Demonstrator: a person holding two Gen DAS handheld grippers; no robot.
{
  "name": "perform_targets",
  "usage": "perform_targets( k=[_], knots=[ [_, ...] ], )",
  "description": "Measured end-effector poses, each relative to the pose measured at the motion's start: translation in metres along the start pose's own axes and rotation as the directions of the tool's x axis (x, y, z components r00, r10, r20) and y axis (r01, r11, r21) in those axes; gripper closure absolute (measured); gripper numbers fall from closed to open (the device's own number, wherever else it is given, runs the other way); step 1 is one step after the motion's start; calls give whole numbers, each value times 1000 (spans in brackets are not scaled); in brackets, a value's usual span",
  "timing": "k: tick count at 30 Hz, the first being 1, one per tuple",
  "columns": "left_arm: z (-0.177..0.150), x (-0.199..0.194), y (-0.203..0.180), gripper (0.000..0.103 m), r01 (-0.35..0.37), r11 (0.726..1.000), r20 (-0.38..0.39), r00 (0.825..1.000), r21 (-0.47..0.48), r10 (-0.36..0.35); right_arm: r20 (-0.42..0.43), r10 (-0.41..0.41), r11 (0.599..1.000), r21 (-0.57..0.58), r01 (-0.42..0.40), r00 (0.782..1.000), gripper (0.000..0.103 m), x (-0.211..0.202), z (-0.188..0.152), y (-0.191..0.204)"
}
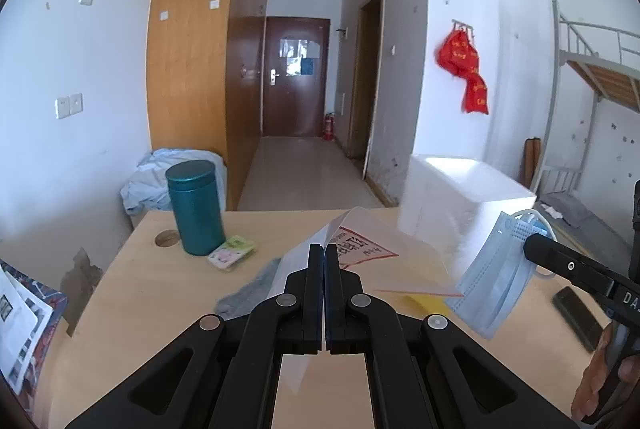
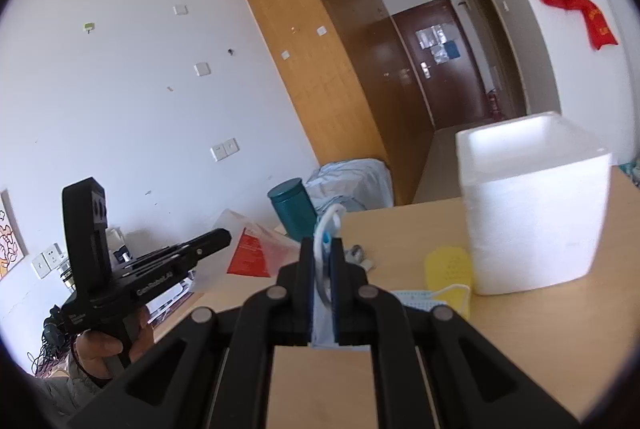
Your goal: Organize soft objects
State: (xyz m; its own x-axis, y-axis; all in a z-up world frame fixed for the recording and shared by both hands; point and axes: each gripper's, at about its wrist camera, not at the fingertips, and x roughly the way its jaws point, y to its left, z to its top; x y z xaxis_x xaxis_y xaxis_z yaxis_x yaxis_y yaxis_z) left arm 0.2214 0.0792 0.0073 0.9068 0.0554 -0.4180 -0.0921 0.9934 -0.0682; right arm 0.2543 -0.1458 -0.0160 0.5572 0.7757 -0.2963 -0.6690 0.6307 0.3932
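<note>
Holding a clear plastic bag (image 1: 360,241) clenched in the left gripper (image 1: 323,249), and a blue face mask (image 1: 496,277) pinched in the right gripper (image 2: 323,249), the person has both things lifted above the wooden table (image 1: 160,293).

The likely risk is the mask missing the bag's mouth: only one spot of the bag is gripped, so its opening hangs limp and may stay closed when the mask is pushed at it. The mask could also slip, since the jaws seem to catch little more than its edge and ear loop (image 2: 330,217). A wide swing might knock the teal tin (image 1: 196,207) near the far left corner.

The mask hangs folded and pleated, dangling freely below the right jaws, its white loops sticking up. The bag is thin and see-through with a red printed label, slightly blurred. A grey cloth (image 1: 248,289) lies on the table beneath it, and a white foam box (image 2: 532,205) stands at the far right edge.
</note>
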Motion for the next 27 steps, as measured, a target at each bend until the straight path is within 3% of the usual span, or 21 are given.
perform_targets(
  k=[15, 27],
  knots=[
    [14, -16, -64, 103, 127, 990, 42, 991, 62, -130, 92, -124, 992, -16, 126, 988, 94, -64, 19, -14],
    [44, -8, -92, 103, 212, 973, 99, 970, 88, -220, 156, -201, 977, -45, 210, 967, 94, -76, 48, -24]
  ],
)
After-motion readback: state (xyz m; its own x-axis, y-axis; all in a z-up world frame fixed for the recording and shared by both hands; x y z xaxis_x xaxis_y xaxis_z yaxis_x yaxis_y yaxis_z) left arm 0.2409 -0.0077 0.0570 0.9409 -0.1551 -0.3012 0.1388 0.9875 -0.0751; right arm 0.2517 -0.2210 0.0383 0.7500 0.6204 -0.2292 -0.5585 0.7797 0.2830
